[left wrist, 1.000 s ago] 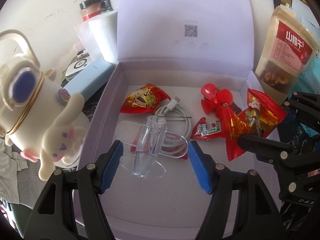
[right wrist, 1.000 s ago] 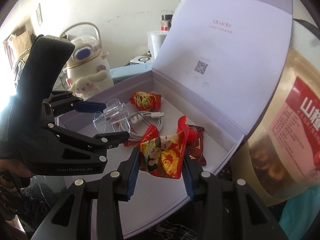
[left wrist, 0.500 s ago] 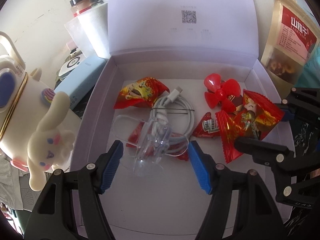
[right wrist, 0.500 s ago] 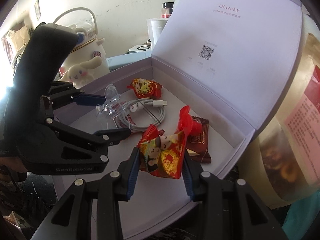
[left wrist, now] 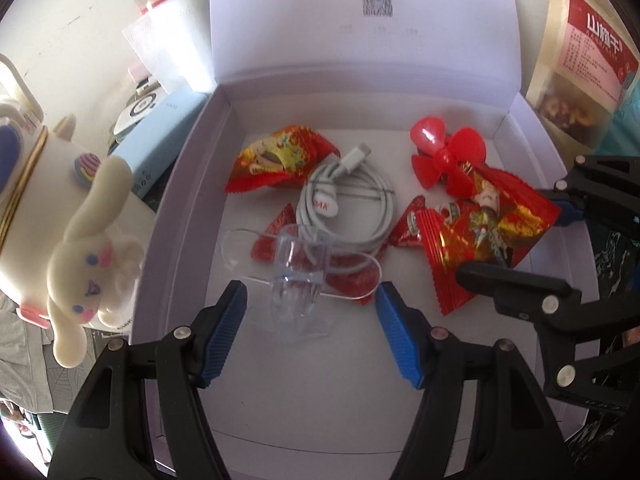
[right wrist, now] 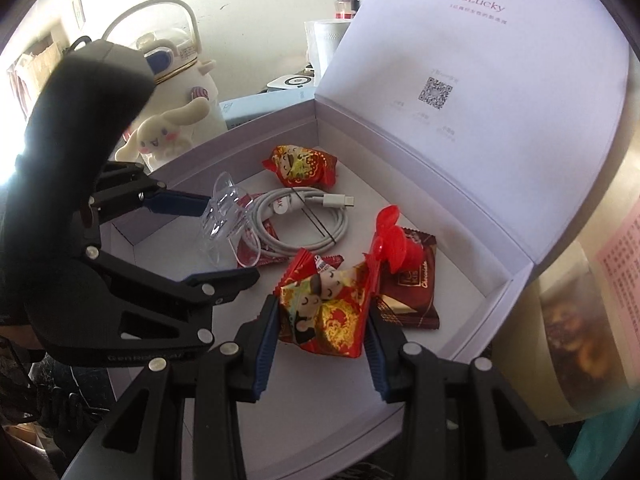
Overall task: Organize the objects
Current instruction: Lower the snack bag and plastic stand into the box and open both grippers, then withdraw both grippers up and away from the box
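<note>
1. An open white box (left wrist: 188, 184) holds the loose things; its lid (right wrist: 472, 92) stands upright at the back, printed with a square code.
2. Inside lie a coiled white cable (left wrist: 348, 208), a red candy packet (left wrist: 280, 160) near the back left corner, a red toy fan (left wrist: 448, 156) and a brown chocolate bar (right wrist: 412, 292) partly under the fan.
3. A clear plastic stand (left wrist: 298, 280) rests on the near edge of the cable and over a small red wrapper (left wrist: 272, 240).
4. Outside the box, to its left, stand a cream kettle with a plush dog on it (left wrist: 88, 256), a pale blue carton (left wrist: 160, 148) and a white paper roll (left wrist: 180, 32); to its right leans a snack pouch (left wrist: 580, 64).
5. The left tongs (left wrist: 312, 320) hover low over the box floor, spread wide and released, with the clear stand just ahead between the blue tips, touching neither.
6. The right tongs (right wrist: 322, 320) reach in from the right and are clenched on a red snack packet (right wrist: 324, 312), held above the box floor beside the fan.
</note>
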`<state>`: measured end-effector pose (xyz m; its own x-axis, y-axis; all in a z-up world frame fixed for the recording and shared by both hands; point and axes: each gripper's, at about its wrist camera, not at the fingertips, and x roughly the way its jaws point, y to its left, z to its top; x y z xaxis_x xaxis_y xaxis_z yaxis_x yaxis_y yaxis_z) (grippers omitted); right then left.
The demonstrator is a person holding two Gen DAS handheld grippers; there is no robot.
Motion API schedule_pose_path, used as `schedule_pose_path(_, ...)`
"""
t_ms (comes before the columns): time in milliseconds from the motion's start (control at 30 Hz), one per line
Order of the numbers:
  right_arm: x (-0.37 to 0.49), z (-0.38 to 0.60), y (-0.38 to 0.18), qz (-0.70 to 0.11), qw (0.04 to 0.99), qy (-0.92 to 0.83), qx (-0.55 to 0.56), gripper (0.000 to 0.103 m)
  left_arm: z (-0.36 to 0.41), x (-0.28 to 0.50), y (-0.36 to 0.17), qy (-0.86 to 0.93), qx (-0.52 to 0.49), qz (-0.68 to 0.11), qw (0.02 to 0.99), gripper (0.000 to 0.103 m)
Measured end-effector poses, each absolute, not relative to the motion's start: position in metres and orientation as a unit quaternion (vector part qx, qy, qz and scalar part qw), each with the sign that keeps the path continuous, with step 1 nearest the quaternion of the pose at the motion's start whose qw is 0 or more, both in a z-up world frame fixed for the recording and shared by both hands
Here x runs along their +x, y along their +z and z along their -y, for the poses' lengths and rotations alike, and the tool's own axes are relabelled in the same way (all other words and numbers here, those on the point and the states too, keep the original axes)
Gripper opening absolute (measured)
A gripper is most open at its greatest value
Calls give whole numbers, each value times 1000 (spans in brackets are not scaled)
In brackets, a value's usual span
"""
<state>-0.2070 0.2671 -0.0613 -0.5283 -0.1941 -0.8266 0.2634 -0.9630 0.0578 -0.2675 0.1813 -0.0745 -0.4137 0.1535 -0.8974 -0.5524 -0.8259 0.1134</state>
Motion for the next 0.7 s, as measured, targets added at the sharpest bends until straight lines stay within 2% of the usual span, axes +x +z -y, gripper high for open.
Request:
schedule_pose_path(533,-197,-267,-51,-34,119,-875,468,42,-176,-275,-64,823,-489,-192,215,66)
schedule_pose_path(633,-189,-270,-44,-39,111,-882,456,42,-173,-276,-59,828,-484,-186,214,60)
schedule_pose_path(700,-186,-272,-40,-44,106,-887,448,42,-171,-277,-57,829,-484,-184,213,59)
